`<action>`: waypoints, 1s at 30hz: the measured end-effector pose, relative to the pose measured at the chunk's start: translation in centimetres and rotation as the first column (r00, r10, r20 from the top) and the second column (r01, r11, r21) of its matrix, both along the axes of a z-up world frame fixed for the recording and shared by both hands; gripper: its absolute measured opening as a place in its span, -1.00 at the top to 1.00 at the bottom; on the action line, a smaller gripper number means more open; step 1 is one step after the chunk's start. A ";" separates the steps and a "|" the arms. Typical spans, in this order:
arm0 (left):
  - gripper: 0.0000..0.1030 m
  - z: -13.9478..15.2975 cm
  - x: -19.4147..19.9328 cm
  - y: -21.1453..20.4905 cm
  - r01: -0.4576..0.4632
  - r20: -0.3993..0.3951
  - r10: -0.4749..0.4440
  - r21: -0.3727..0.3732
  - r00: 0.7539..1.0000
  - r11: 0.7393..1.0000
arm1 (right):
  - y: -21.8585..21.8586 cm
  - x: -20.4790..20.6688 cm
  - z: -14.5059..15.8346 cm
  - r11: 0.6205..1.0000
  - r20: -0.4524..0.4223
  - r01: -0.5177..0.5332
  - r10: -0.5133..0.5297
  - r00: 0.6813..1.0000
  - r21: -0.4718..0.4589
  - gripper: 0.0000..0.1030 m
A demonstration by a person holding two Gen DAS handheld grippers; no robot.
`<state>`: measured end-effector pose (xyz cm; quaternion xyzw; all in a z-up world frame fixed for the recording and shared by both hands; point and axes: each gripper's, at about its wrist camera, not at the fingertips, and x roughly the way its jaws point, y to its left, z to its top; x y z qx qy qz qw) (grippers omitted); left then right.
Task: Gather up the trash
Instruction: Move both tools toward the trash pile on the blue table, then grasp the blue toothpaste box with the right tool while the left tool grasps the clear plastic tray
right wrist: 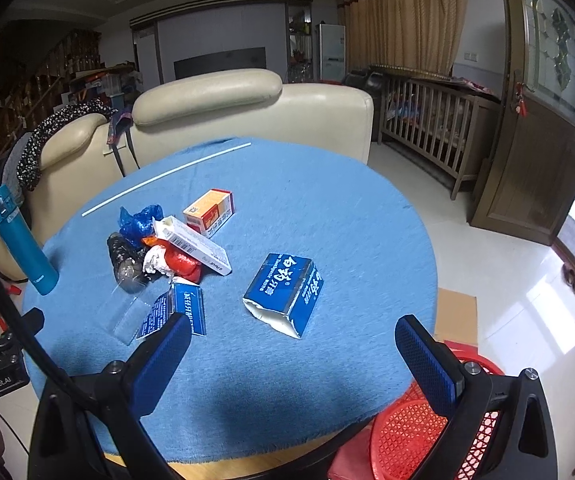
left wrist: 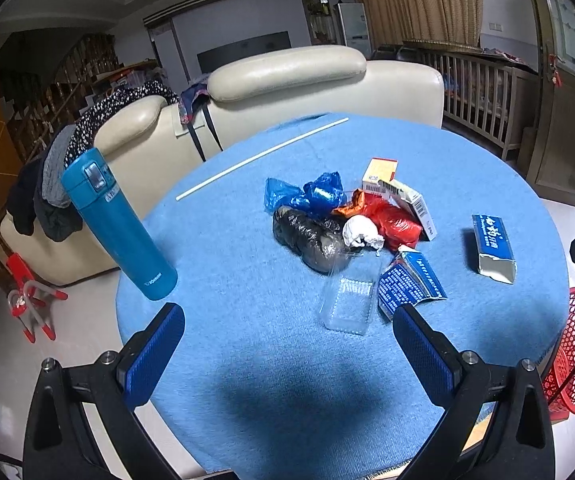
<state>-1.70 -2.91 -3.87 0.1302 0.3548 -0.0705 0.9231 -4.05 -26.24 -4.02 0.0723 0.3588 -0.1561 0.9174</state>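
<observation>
Light: daylight from the right — glare on the floor (right wrist: 535, 304).
Shadows: soft, dark at the table (left wrist: 247, 280) near edge.
Distortion: fisheye — black corners.
Focus: sharp.

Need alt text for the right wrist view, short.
The open right gripper hovers empty above a round table with a blue cloth, facing a torn blue toothpaste box. To its left lies a heap of crumpled bags and small cartons, with a teal flask at the table's left edge. A red mesh basket sits below the near edge.
</observation>
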 end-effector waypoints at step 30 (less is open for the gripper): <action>-1.00 -4.2 4.6 1.3 -0.014 -0.153 0.006 -0.056 0.988 0.998 | -2.6 5.9 -3.7 0.985 -0.069 0.000 0.012 0.998 0.171 -1.00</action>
